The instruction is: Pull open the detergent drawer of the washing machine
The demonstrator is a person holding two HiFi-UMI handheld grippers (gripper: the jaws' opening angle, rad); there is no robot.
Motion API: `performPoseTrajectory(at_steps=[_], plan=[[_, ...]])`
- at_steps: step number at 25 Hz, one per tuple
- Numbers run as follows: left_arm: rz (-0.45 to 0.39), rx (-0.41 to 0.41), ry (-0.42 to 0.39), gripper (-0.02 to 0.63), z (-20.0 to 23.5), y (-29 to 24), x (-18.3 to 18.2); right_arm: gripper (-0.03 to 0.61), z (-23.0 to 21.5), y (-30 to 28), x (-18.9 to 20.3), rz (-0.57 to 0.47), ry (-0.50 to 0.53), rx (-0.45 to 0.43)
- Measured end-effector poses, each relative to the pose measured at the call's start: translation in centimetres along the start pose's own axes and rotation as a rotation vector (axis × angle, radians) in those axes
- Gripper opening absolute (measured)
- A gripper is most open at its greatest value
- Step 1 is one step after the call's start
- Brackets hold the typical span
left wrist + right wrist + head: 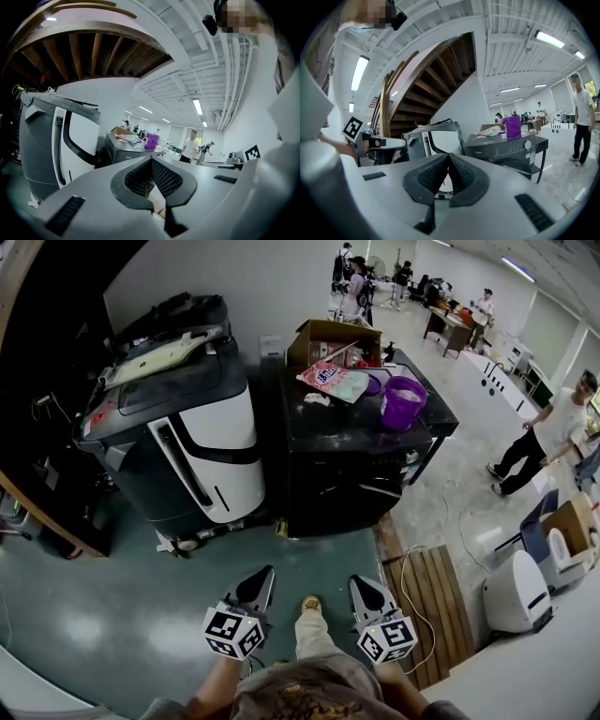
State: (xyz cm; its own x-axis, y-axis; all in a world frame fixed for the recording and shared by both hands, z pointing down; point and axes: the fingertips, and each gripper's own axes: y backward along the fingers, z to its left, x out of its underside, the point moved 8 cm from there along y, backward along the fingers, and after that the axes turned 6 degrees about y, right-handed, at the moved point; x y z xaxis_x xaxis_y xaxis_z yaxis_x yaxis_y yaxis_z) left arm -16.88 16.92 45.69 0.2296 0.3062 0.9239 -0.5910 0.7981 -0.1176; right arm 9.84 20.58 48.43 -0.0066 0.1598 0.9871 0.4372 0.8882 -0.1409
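Both left gripper [265, 575] and right gripper [357, 583], fingers shut and empty, sit short of the washing machine [337, 465]; I'd open one before its drawer.

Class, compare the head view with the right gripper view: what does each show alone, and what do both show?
Head view only: the wooden slats on the floor and the person's shoe. Right gripper view only: the underside of the staircase. Both: the washing machine, the purple bucket on it, and the copier beside it.
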Motion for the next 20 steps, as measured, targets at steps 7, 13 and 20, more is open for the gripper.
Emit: performPoseTrajectory(at_steps=[7, 13, 20], plan=[[-0.006, -0.027, -0.015, 0.02, 2.8, -7.3, -3.3, 0.003, -5.0, -7.1, -2.4, -0.007, 0.013, -0.032], [-0.015, -0.057, -0.02, 0.02, 3.7, -12.6, -5.6, 0.003, -9.8, -11.6, -4.7, -0.019, 0.026, -0.054], [-0.03, -0.085, -0.032, 0.02, 4.4, -17.6, -7.0, 0.003, -14.2, -15.5, -6.1, -0.031, 0.046, -0.079]])
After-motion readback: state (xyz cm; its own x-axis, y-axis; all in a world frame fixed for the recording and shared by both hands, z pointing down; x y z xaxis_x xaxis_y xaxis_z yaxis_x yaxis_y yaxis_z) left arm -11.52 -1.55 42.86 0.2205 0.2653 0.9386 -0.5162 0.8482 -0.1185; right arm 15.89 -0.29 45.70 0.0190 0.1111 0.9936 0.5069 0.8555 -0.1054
